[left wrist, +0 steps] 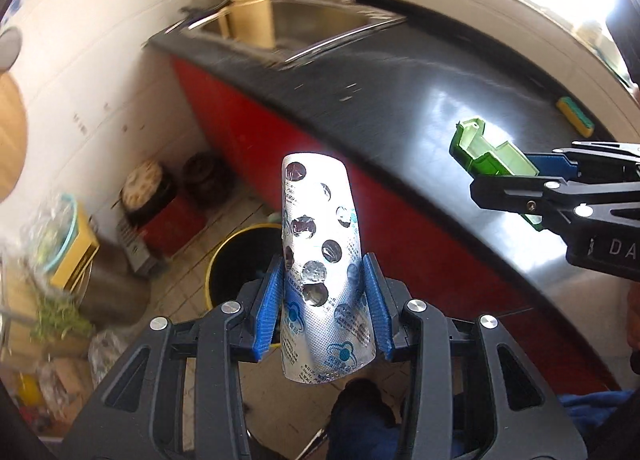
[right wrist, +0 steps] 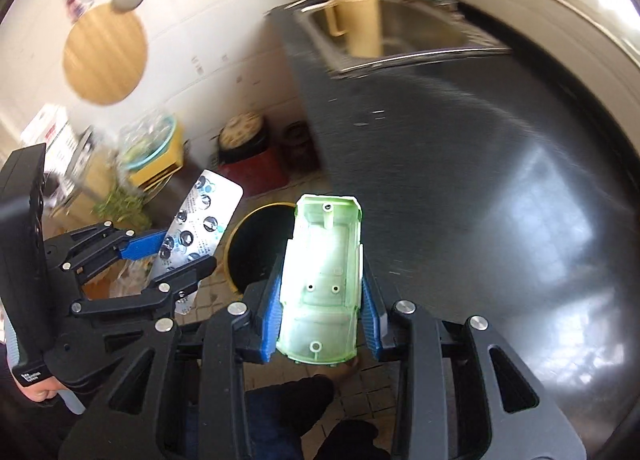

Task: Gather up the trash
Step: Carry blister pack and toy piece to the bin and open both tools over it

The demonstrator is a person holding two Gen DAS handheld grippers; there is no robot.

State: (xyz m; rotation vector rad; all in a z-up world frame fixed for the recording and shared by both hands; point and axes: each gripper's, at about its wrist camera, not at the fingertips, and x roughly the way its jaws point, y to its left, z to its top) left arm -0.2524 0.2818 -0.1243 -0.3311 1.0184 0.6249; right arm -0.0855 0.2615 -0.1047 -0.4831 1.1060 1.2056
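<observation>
The emptied pill blister pack (left wrist: 320,260), silver foil with blue print and punched-out pockets, stands upright and slightly curved between the blue pads of the left tongs (left wrist: 325,300), which pinch it at its lower half. In the right wrist view the same pack (right wrist: 204,227) sits tilted in those tongs (right wrist: 170,260), off to the left of the bin. The green plastic shell (right wrist: 322,280), apparently a toy car body seen from its hollow underside, is clamped at its sides by the right tongs (right wrist: 320,308); it shows screw posts inside. From the left wrist view the shell (left wrist: 488,157) projects from the right tongs (left wrist: 520,179) above the tabletop edge.

Below both held items stands a round trash bin (right wrist: 240,244) with a yellow rim and black interior, on a tiled floor (left wrist: 188,272). The pack is held over the near side of the bin (left wrist: 224,260).

The dark, glossy tabletop (right wrist: 480,179) runs to the right, above a red cabinet front (left wrist: 248,119). A steel sink (right wrist: 420,35) is set at its far end, with a yellow jug (right wrist: 360,19) in it. A yellow-and-green sponge (left wrist: 576,115) lies on the tabletop. A round wooden board (right wrist: 105,55) hangs on the white tiled wall. Clutter on the floor to the left is blurred.
</observation>
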